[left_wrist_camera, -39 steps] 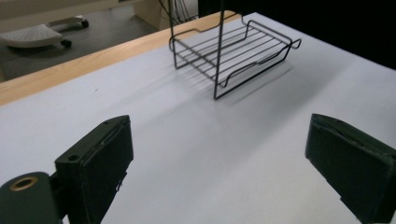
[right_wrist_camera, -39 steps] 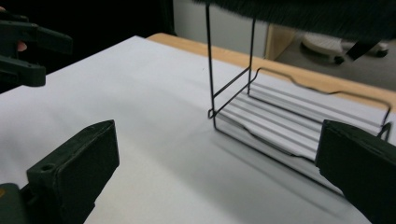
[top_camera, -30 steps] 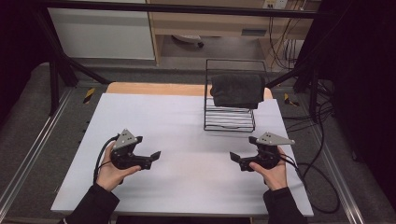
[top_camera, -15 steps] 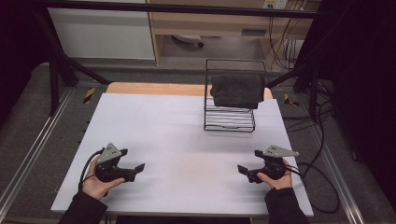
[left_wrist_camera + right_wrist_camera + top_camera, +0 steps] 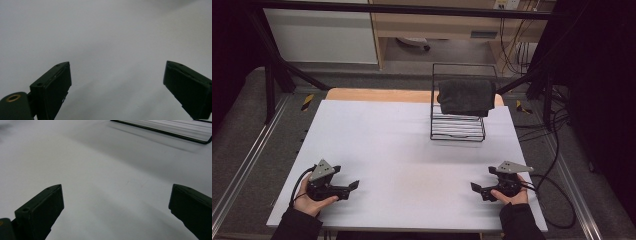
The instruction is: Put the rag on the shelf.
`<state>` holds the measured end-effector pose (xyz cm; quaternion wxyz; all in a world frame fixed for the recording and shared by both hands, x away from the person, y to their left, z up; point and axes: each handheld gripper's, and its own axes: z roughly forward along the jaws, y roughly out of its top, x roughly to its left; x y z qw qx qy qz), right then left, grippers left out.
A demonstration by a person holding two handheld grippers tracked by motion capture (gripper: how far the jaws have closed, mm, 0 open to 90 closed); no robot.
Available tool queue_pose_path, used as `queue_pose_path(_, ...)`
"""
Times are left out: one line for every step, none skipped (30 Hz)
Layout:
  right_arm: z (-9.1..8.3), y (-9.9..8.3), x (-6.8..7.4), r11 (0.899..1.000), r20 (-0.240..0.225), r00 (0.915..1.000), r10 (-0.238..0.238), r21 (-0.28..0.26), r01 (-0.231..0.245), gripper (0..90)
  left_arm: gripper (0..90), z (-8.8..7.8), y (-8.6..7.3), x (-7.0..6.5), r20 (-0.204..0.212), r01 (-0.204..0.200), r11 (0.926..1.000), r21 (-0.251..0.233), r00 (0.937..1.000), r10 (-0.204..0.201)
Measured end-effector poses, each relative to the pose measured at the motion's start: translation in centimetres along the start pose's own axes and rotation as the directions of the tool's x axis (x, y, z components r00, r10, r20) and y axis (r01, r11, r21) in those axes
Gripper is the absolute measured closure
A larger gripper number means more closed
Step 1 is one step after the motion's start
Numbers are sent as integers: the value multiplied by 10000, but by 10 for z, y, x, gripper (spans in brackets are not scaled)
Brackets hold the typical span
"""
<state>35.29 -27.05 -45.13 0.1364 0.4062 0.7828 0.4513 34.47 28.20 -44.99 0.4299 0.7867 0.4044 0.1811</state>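
Holding both grippers low over the near edge of the white table (image 5: 412, 130), I have the left gripper (image 5: 353, 185) near the left corner and the right gripper (image 5: 474, 187) near the right, each with jaws spread wide and nothing between them. A wire rack (image 5: 458, 129) stands at the far side, well apart, a dark cloth (image 5: 466, 97) draped over its top.

The left gripper (image 5: 117, 85) looks along its two black, flat-faced jaws, which stand wide apart with nothing between them. Beneath and beyond them lies the plain white table surface (image 5: 105, 37), faintly shadowed near the jaws.
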Motion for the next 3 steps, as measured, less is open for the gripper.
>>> queue_pose_path(0,0,0,10000,36,10000,-44,14,44,6,80,0,0,0,-11,-52,10000,16,10000,52)
queue_pose_path(1,0,0,10000,12,10000,-4,38,3,6,80,0,0,0,4,-68,10000,-3,10000,68)
queue_pose_path(1,-1,0,10000,14,10000,-52,52,51,6,80,0,0,0,29,-68,10000,-19,10000,68)
